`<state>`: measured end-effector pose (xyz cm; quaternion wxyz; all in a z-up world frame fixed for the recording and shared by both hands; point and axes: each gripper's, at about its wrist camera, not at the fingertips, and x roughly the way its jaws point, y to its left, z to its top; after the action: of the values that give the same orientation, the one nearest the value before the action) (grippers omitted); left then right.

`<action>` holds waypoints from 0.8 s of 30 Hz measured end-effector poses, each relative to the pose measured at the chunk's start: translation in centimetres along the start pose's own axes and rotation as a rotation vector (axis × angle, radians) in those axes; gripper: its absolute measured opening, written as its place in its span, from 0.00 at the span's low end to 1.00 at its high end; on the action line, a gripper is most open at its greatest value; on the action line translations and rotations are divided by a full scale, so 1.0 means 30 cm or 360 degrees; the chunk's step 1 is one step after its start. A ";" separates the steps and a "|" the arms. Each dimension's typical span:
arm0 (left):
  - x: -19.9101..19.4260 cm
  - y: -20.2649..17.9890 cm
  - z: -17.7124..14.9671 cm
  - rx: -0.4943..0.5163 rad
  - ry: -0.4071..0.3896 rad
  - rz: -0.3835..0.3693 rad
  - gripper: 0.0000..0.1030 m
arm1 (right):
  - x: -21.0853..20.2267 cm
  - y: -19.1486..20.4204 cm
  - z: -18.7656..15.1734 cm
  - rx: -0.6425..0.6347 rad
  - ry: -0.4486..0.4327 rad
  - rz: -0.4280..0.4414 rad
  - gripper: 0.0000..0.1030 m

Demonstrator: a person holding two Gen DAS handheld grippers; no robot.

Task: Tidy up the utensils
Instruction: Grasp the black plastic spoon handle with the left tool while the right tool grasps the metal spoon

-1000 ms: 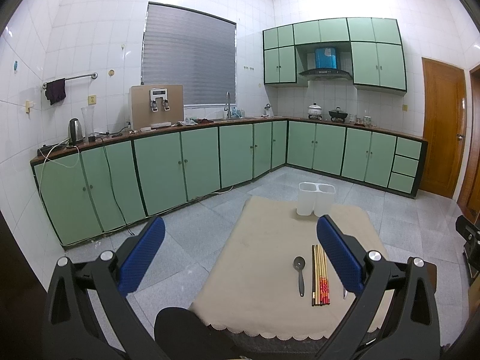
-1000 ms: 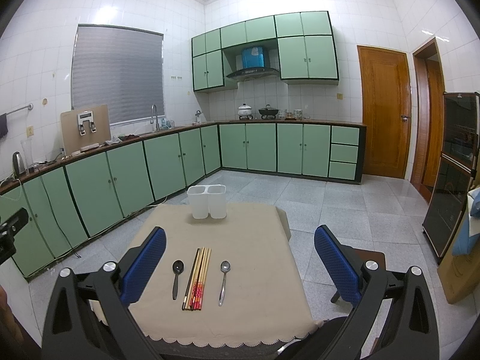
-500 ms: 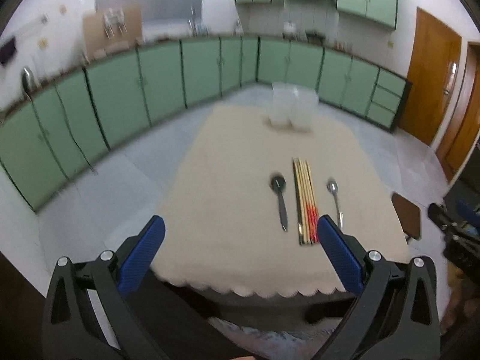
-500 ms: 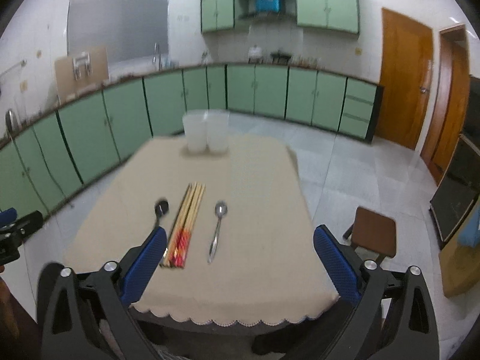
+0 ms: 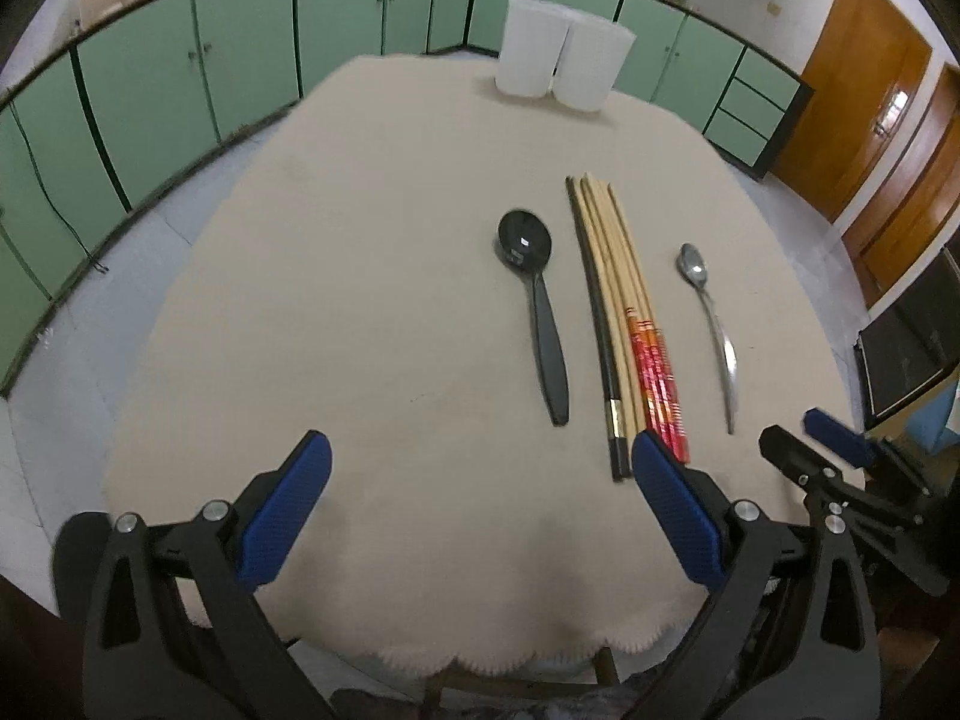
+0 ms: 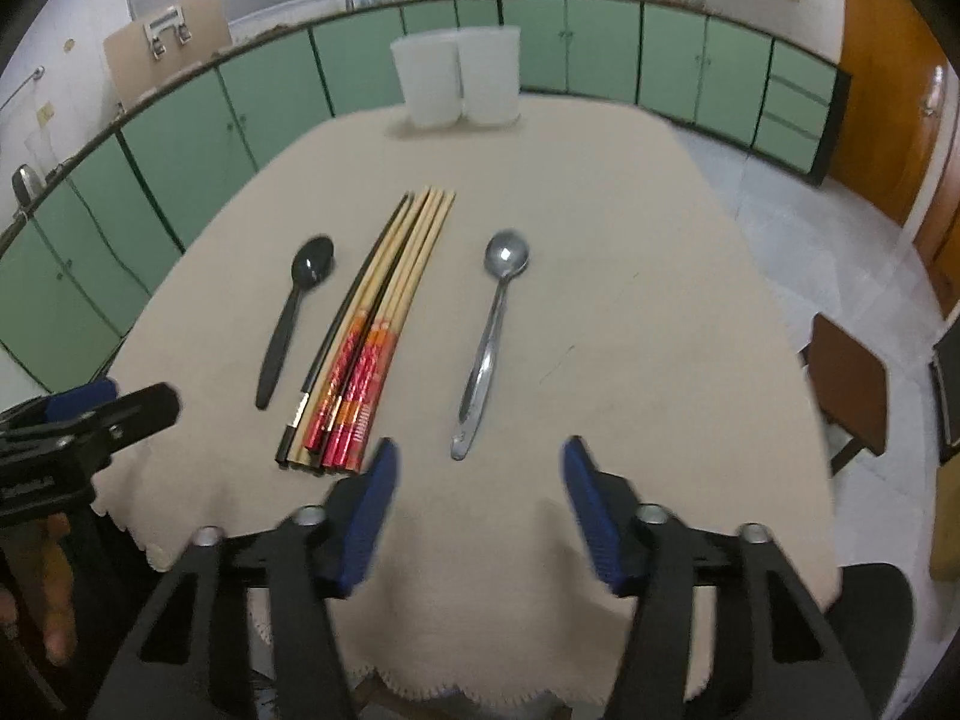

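A black spoon (image 5: 537,306) (image 6: 291,312), a bundle of chopsticks (image 5: 624,324) (image 6: 372,336) and a metal spoon (image 5: 711,324) (image 6: 489,336) lie side by side on a beige tablecloth (image 5: 372,300) (image 6: 648,312). A white two-cup holder (image 5: 561,63) (image 6: 459,81) stands at the table's far edge. My left gripper (image 5: 480,468) is open and empty above the near edge, left of the utensils. My right gripper (image 6: 480,468) is open and empty, just short of the metal spoon's handle end.
Green cabinets (image 5: 198,72) run along the walls behind the table. A brown stool (image 6: 849,384) stands right of the table. Wooden doors (image 5: 852,90) are at the right. The left gripper's body (image 6: 66,438) shows at the left edge of the right wrist view.
Both grippers have tipped down and moved in over the table's near edge. The right gripper's fingers stand closer together than before. The utensils have not moved.
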<state>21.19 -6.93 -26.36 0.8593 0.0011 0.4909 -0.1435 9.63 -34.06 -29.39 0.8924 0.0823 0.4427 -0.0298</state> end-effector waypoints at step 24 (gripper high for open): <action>0.126 -0.108 -0.005 0.0197 -0.0012 0.0109 0.31 | 0.097 -0.058 0.036 -0.0021 -0.0008 0.0040 0.11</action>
<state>22.06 -10.94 -29.19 0.8639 0.0703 0.4775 -0.1441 12.02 -35.88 -31.28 0.8943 0.0819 0.4397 -0.0158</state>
